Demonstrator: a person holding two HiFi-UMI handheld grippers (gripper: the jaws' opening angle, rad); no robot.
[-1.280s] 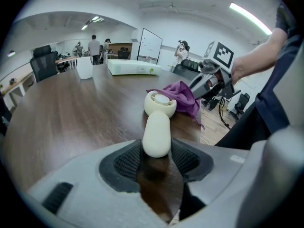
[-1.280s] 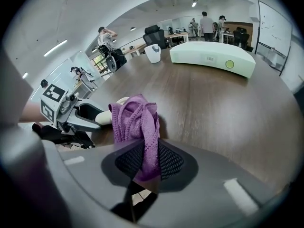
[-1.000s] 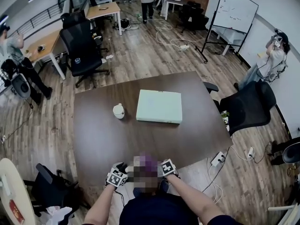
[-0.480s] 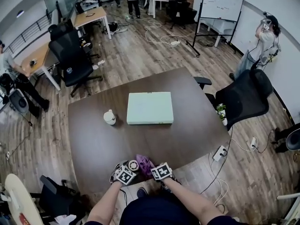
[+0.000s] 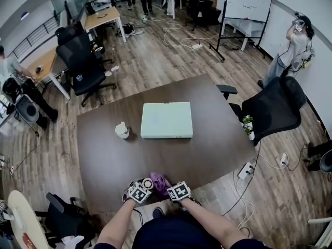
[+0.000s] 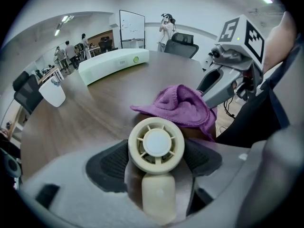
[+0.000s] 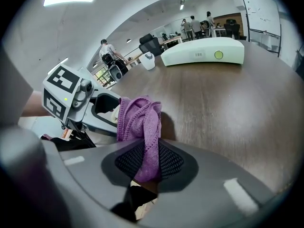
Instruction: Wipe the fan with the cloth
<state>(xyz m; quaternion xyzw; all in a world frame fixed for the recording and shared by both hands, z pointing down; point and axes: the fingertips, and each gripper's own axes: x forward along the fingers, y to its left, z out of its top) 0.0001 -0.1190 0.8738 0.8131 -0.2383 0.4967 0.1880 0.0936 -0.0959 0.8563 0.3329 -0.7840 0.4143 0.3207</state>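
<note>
The left gripper [image 6: 156, 160], its jaws just opened wide, straddles the cream handheld fan [image 6: 156, 144] unclamped, beside the right gripper [image 7: 148, 164] pinching the purple cloth [image 7: 140, 120]

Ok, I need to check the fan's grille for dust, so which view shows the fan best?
The left gripper view: the fan fills the foreground, grille and handle clear. In the head view it is tiny beside the cloth; in the right gripper view the cloth hides nearly all of it.
</note>
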